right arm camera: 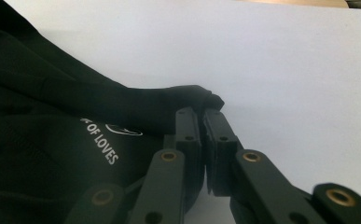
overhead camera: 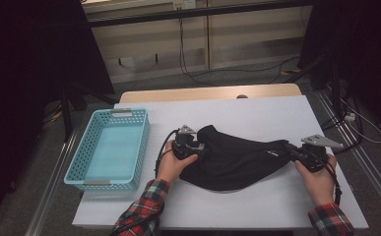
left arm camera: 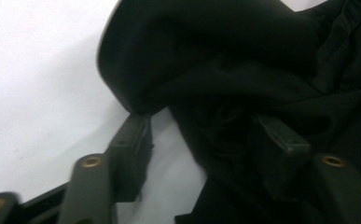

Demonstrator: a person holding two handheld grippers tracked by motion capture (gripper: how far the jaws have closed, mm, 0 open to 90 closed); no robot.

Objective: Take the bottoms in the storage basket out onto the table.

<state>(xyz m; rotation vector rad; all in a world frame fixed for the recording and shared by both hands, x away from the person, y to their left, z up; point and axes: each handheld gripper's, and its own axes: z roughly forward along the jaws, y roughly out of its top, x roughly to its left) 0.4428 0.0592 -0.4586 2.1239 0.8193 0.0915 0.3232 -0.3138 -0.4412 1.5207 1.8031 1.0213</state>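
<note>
A black garment (overhead camera: 232,160) lies crumpled across the white table cover, between the person's two hands. My left gripper (overhead camera: 190,145) is at its left end. In the left gripper view the jaws stand apart, a loose fold of the black garment (left arm camera: 225,60) lies between them, and the pads do not press on it; the left gripper (left arm camera: 201,123) is open. My right gripper (overhead camera: 296,152) is at the garment's right end. Seen from the right gripper view, the right gripper (right arm camera: 202,114) is shut on a corner of the garment (right arm camera: 52,130), which carries white lettering (right arm camera: 101,147).
A light blue perforated basket (overhead camera: 110,147) stands at the table's left side, beside the left hand. The white table cover (overhead camera: 257,113) stretches bare behind the garment. Cables trail on the floor behind and to the right of the table.
</note>
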